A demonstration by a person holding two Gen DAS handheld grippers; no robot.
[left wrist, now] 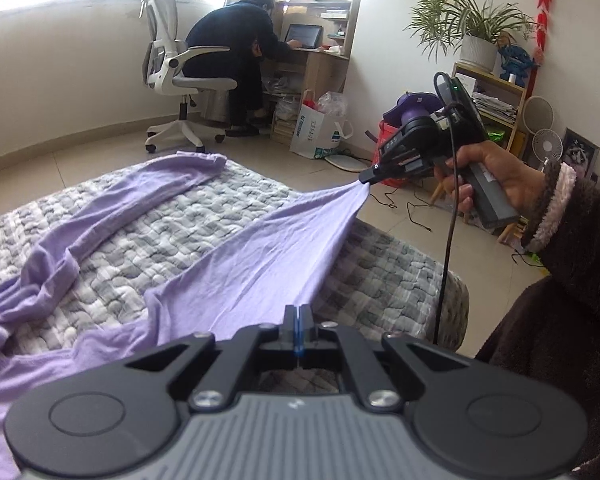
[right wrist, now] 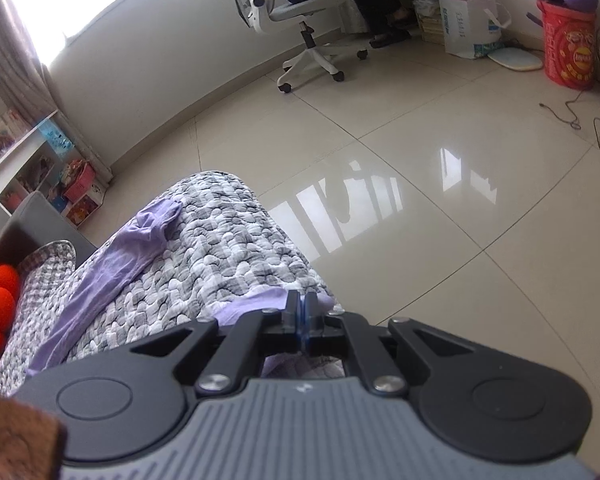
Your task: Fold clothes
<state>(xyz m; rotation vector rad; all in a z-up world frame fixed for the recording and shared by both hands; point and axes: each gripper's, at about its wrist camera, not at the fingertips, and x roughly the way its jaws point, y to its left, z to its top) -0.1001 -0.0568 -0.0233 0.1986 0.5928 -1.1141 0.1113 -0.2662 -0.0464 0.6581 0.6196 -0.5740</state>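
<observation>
A lilac long-sleeved garment (left wrist: 260, 252) lies spread over a grey-and-white quilted cover (left wrist: 172, 224). One sleeve (left wrist: 140, 196) runs toward the far edge. My left gripper (left wrist: 299, 312) is shut on the garment's near edge. My right gripper (left wrist: 366, 176), held in a hand at the right, is shut on a far corner and pulls the cloth taut above the cover. In the right wrist view my right gripper (right wrist: 301, 304) is shut on the lilac cloth (right wrist: 260, 300), and the sleeve (right wrist: 132, 248) lies across the cover (right wrist: 228, 240).
A tiled floor (right wrist: 420, 184) lies beyond the cover's edge. A person sits on a white office chair (left wrist: 176, 80) at a desk. A white bag (left wrist: 316, 128), a red bucket (right wrist: 568, 52), a plant shelf (left wrist: 488, 92) and loose cables (right wrist: 580, 120) stand along the far side.
</observation>
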